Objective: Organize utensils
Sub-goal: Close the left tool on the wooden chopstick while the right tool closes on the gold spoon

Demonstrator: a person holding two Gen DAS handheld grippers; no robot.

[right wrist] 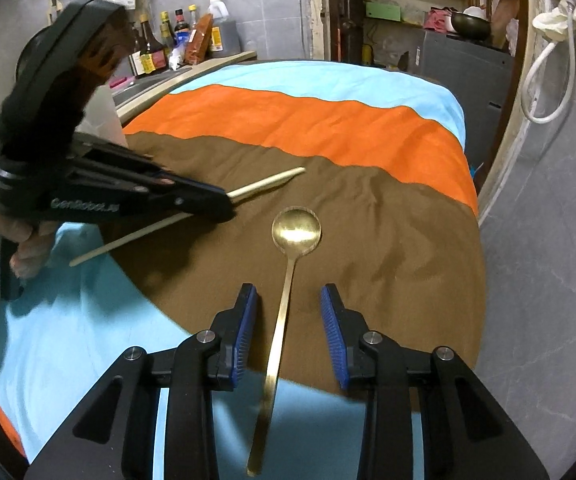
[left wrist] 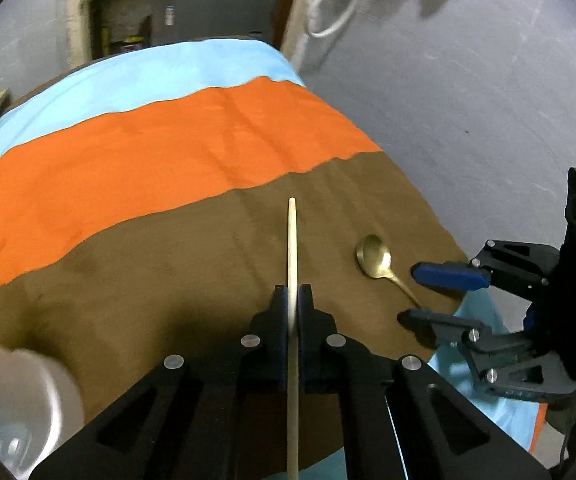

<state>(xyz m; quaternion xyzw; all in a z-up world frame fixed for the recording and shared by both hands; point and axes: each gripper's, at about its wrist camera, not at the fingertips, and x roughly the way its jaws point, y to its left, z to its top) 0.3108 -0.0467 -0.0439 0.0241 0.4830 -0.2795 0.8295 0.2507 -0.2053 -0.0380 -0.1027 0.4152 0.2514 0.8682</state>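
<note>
Item one: a slender pale wooden chopstick [left wrist: 292,240]. We find it pinched between our left tongs [left wrist: 292,294], pressed together on it about midway along its length; its tip points out over the brown cloth, its other end runs back past the tong arms. In the right wrist view the same stick [right wrist: 265,183] slants out of both sides of the left tongs [right wrist: 223,204], held above the cloth.

Item two: a long-handled brass-coloured metal spoon [right wrist: 283,292]. It lies flat, bowl up, on the brown cloth, its round bowl away from us and its thin handle running back over the cloth's edge onto light blue fabric. Our right tongs [right wrist: 290,300] stand spread, one blue-padded finger on each side of the handle, neither pad touching it. In the left wrist view the spoon [left wrist: 376,260] lies to the right of the chopstick, with the right tongs [left wrist: 412,290] at its handle.

Item three: the table [right wrist: 408,240], covered in layered cloths: brown nearest, then orange, then light blue.

Item four: a white cup-like vessel [left wrist: 19,400], blurred, at the lower left edge of the left wrist view.

Item five: a row of sauce bottles [right wrist: 175,44] on a counter beyond the table.
</note>
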